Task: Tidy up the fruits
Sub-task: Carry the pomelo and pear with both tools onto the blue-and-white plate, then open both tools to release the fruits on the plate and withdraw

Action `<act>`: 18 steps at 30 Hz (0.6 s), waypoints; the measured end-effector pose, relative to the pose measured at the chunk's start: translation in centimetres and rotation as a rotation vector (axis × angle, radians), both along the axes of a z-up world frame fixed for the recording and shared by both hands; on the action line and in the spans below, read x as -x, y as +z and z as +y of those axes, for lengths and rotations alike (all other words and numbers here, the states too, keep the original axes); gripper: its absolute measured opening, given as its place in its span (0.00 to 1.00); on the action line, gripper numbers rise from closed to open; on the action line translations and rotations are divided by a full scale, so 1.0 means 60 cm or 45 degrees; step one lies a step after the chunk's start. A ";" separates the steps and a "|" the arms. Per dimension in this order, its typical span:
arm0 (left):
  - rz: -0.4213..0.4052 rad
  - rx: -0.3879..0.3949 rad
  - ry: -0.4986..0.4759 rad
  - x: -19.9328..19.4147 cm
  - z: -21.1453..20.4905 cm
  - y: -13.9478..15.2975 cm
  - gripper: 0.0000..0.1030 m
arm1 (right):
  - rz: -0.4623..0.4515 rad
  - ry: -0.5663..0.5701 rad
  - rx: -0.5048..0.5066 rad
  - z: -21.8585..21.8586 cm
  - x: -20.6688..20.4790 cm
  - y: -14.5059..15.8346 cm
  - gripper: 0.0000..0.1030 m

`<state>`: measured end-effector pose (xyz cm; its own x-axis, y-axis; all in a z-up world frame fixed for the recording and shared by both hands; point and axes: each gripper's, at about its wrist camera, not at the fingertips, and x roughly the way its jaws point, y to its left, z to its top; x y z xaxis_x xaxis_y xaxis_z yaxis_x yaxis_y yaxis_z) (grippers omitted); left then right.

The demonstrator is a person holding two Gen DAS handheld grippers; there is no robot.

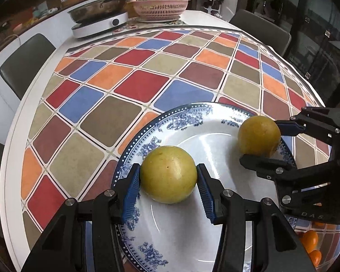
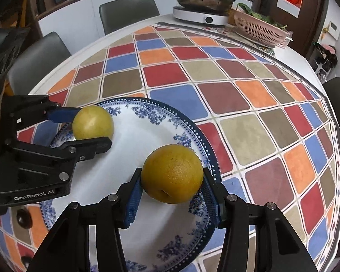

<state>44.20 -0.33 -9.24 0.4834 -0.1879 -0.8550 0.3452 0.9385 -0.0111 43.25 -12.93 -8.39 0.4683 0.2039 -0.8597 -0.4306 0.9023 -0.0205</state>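
Setting two fruits onto the blue-and-white plate looks like the step in hand, each one clasped by its own tool. On the left, the left hand-held gripper reaches forward and slightly downward over the plate's near rim, its blue ribbed pads pressed against both sides of the yellow-green fruit, which sits low over the plate's white centre; whether it already touches the glaze is hard to tell from this angle. Further right, the right hand-held gripper comes in from the opposite side, level with the other, and is clenched on the orange-yellow fruit near the plate's right rim. The two fruits are apart, with bare plate between them. Beyond them the bench wears a chequered cloth; a pink basket and a cooker with its pan stand far back. Small oranges lie off the plate at the lower right.

Next, I judge, each tool needs lowering until its fruit rests, then a gentle parting of the jaws so neither round fruit rolls toward the rim.
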 end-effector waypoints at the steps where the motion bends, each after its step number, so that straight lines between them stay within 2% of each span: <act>1: -0.004 -0.001 -0.003 -0.001 0.000 0.000 0.47 | 0.000 0.003 0.003 0.000 0.000 -0.002 0.49; 10: -0.009 -0.003 -0.005 -0.003 0.000 -0.001 0.49 | -0.027 0.032 0.027 0.006 0.001 -0.004 0.49; 18: -0.056 0.004 0.039 0.008 0.008 0.027 0.65 | -0.033 0.033 0.005 0.007 0.007 0.002 0.51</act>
<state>43.69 0.15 -7.60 0.5261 -0.1748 -0.8323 0.3165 0.9486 0.0008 42.84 -12.50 -8.27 0.4851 0.2131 -0.8481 -0.4530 0.8908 -0.0353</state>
